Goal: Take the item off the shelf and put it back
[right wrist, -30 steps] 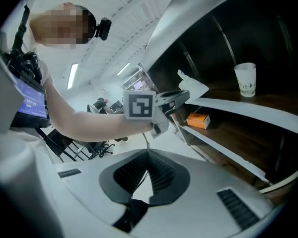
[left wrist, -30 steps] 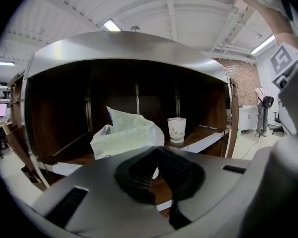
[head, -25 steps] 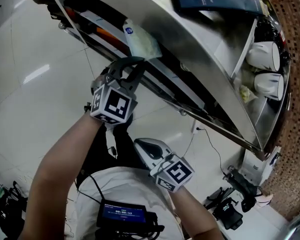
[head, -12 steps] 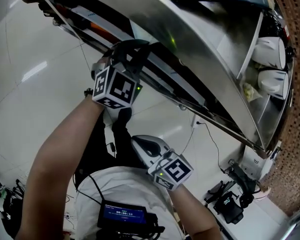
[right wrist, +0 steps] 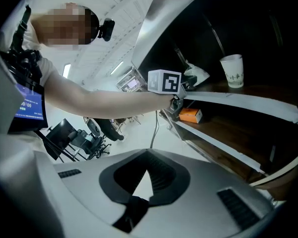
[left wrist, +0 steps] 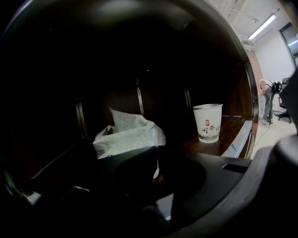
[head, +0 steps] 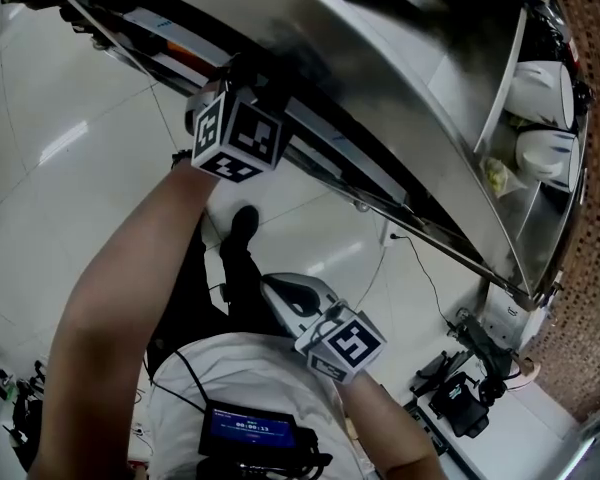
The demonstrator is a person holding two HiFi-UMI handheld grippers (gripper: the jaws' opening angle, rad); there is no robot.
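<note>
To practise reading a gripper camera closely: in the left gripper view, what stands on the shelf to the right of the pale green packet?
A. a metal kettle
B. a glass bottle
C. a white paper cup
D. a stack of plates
C: a white paper cup with printed marks stands upright on the wooden shelf, to the right of the pale green packet and apart from it.

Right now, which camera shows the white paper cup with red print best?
The left gripper view: the white paper cup stands upright on the wooden shelf, large, red print visible. The right gripper view shows it smaller and farther off. The head view does not show it.
</note>
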